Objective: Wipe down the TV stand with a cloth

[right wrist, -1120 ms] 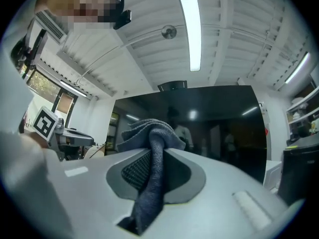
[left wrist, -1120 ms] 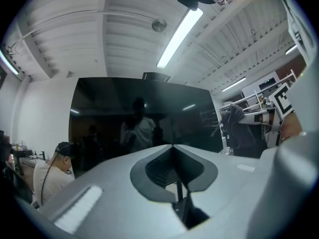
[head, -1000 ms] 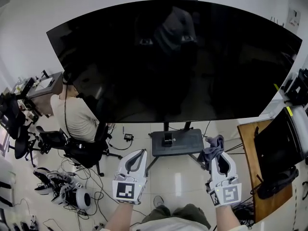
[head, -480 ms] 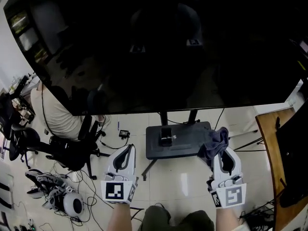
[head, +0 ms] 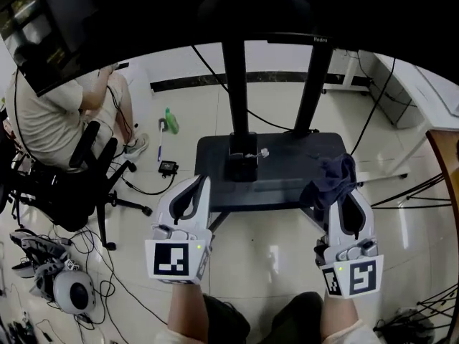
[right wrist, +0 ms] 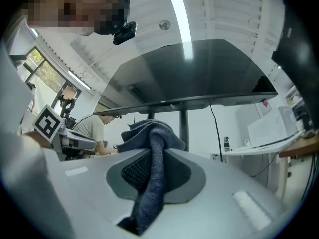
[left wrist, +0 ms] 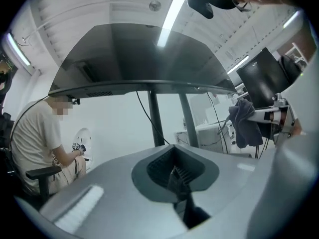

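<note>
Right gripper (head: 346, 201) fingers pinch the cloth (head: 334, 178), which bunches past the fingertips. The cloth sits over the right front corner of the stand shelf (head: 280, 165), possibly touching it; hard to tell. The shelf runs left-right, so the wipe likely sweeps leftward. Left gripper (head: 192, 196) fingers are pressed together, empty, by the shelf's left front edge.

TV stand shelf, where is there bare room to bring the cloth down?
The shelf is bare between the small black box and the cloth in the right gripper. Left of the box only a narrow strip is free.
</note>
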